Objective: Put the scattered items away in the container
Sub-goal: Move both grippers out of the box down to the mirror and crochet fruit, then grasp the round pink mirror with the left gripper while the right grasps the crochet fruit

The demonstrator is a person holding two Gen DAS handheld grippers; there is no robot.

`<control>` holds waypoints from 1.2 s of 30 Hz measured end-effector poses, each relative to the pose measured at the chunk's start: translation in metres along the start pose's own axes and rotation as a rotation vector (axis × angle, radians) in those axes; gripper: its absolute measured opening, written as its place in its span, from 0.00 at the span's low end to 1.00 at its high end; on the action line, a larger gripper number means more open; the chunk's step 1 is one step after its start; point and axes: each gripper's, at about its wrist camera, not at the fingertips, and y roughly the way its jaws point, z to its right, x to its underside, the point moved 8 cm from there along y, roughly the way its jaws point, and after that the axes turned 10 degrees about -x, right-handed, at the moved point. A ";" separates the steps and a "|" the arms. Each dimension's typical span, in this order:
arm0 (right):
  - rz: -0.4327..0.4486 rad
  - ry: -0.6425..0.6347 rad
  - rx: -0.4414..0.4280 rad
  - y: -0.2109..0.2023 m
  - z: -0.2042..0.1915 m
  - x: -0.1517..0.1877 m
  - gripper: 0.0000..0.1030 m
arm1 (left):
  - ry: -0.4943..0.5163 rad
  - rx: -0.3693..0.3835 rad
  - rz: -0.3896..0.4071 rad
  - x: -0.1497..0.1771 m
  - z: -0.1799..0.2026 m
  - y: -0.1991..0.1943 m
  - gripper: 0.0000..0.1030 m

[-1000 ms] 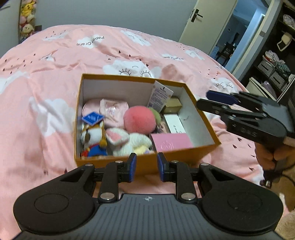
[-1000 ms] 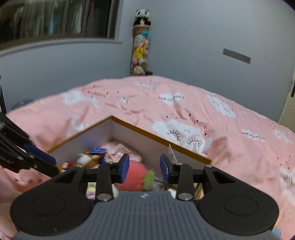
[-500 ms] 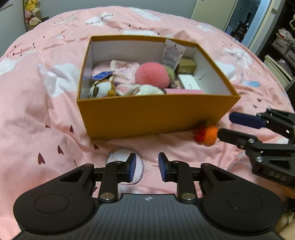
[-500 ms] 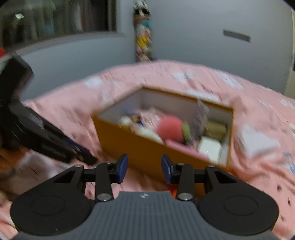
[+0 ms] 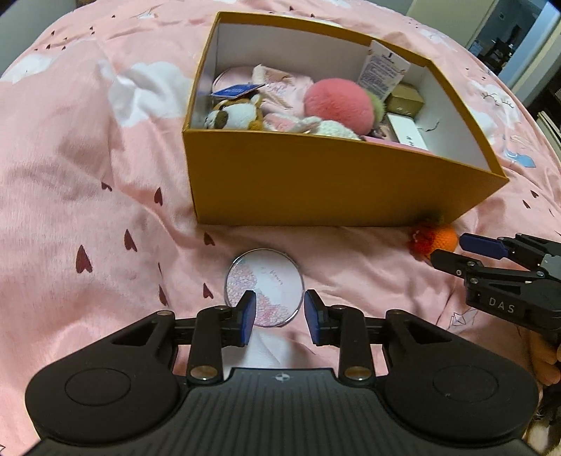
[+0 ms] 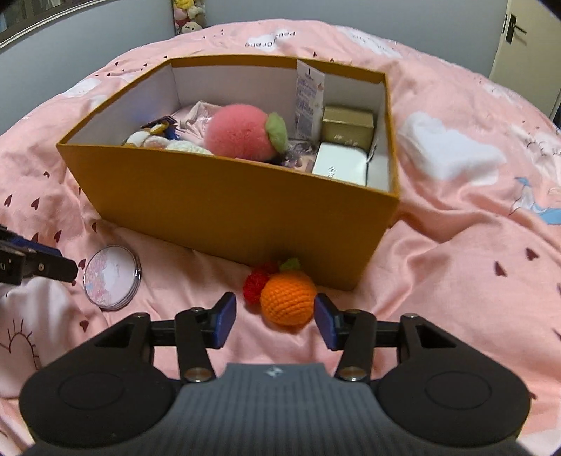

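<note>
An orange cardboard box [image 5: 326, 186] [image 6: 228, 200] stands on the pink bedcover, holding plush toys and small packets. In front of it lies a round pink compact mirror [image 5: 263, 287] [image 6: 112, 282]. My left gripper [image 5: 278, 308] hovers over the mirror's near edge, jaws opening and narrower than the mirror, touching nothing. A crocheted orange [image 6: 288, 298] [image 5: 443, 240] with a red berry [image 6: 256, 284] lies at the box's near corner. My right gripper [image 6: 275, 314] has its jaws opening, with the orange just ahead between the fingertips, pads apart from it.
The pink bedcover [image 5: 87, 175] spreads on all sides of the box. Inside the box are a pink plush peach [image 6: 240, 131], a gold carton [image 6: 347, 128] and a white case [image 6: 338, 165]. Stuffed toys [image 6: 187, 14] stand by the far wall. A hand [image 5: 547, 354] holds the right gripper.
Both grippers have sunk and tipped down from over the box to the bedcover in front of it. Both jaws stand wider. The mirror and the orange now lie at the fingertips.
</note>
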 end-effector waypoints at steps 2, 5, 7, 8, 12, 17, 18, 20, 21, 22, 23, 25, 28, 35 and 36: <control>-0.007 -0.004 -0.006 0.008 -0.002 -0.002 0.54 | -0.009 -0.001 -0.009 0.000 -0.002 0.002 0.34; -0.016 -0.014 0.018 0.016 -0.001 -0.004 0.57 | -0.023 0.000 -0.024 0.000 -0.004 0.005 0.34; -0.025 -0.002 0.031 0.021 0.003 -0.003 0.58 | -0.028 0.000 -0.031 0.000 -0.006 0.007 0.34; -0.026 0.007 0.037 0.023 0.006 -0.003 0.58 | -0.032 -0.001 -0.034 0.000 -0.007 0.008 0.34; -0.035 0.074 0.021 0.033 0.017 -0.002 0.56 | -0.039 -0.003 -0.036 0.000 -0.010 0.008 0.34; -0.026 0.092 0.010 0.032 0.018 -0.002 0.55 | -0.051 -0.004 -0.033 0.000 -0.014 0.006 0.34; -0.025 0.081 0.008 0.029 0.015 -0.002 0.55 | -0.053 -0.004 -0.034 0.000 -0.015 0.006 0.34; -0.026 0.059 -0.020 0.022 0.006 -0.002 0.55 | -0.059 -0.006 -0.038 0.000 -0.016 0.006 0.34; -0.024 0.045 -0.044 0.018 0.001 -0.002 0.55 | -0.062 -0.007 -0.041 -0.001 -0.017 0.006 0.34; -0.024 0.029 -0.075 0.015 -0.005 -0.001 0.55 | -0.065 -0.007 -0.045 -0.001 -0.018 0.007 0.34; -0.025 0.009 -0.103 0.013 -0.012 0.000 0.55 | -0.066 -0.006 -0.050 0.000 -0.018 0.008 0.34; -0.031 -0.039 -0.119 0.012 -0.021 0.001 0.55 | -0.066 -0.004 -0.066 0.000 -0.018 0.010 0.37; -0.066 -0.071 -0.072 0.023 -0.023 0.007 0.56 | -0.068 0.009 -0.088 0.000 -0.019 0.016 0.45; -0.076 -0.041 -0.087 0.026 -0.017 0.008 0.57 | -0.172 0.056 -0.158 -0.004 -0.026 0.039 0.46; -0.074 -0.039 -0.090 0.025 -0.017 0.008 0.57 | -0.184 0.064 -0.168 -0.005 -0.027 0.042 0.46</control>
